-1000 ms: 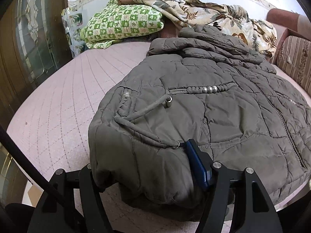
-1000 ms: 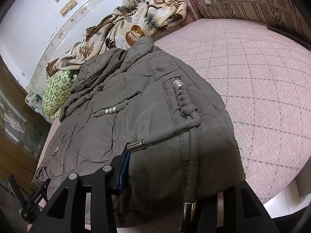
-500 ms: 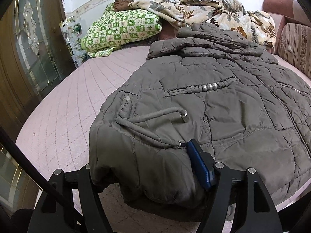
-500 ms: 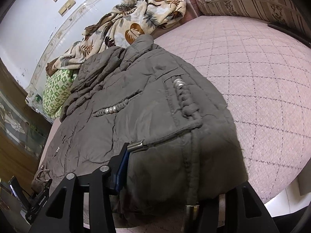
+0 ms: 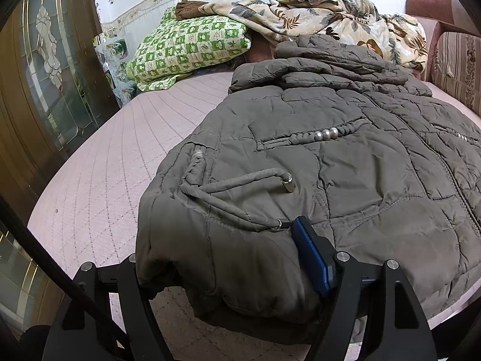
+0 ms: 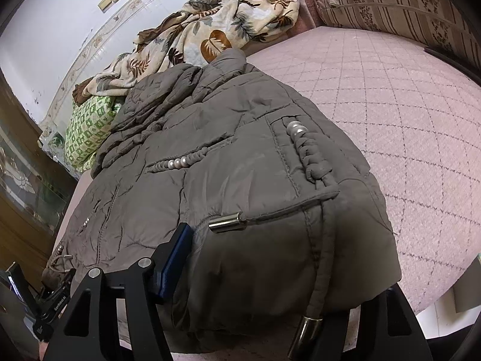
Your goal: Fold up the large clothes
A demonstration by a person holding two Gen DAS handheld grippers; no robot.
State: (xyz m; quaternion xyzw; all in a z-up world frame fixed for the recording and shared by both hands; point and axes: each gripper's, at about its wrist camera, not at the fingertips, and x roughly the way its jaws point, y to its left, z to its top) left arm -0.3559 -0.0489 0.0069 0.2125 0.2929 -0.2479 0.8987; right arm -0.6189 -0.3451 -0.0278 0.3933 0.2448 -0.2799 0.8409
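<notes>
A grey-brown quilted puffer jacket (image 5: 345, 162) lies on a pink quilted bed (image 5: 114, 162), hood toward the wall. It also shows in the right wrist view (image 6: 240, 174). My left gripper (image 5: 228, 273) stands open around the jacket's near left hem corner, which bulges between the jaws; the blue pad of the right finger (image 5: 309, 252) presses into the fabric. My right gripper (image 6: 258, 273) stands open around the near right hem corner, with the blue pad of its left finger (image 6: 177, 255) against the fabric. A drawstring with metal tips (image 6: 225, 222) hangs over the hem.
A green checked pillow (image 5: 189, 48) and a leaf-print blanket (image 5: 315, 21) lie at the bed's head. A striped cushion (image 6: 390, 0) stands along the right side. A wooden glass-panelled door (image 5: 45, 84) is at the left. Bare pink bed (image 6: 405, 114) lies right of the jacket.
Both grippers have lifted slightly and drawn back a little with the hem between their jaws. The left drawstring tip has slid to the right on the jacket.
</notes>
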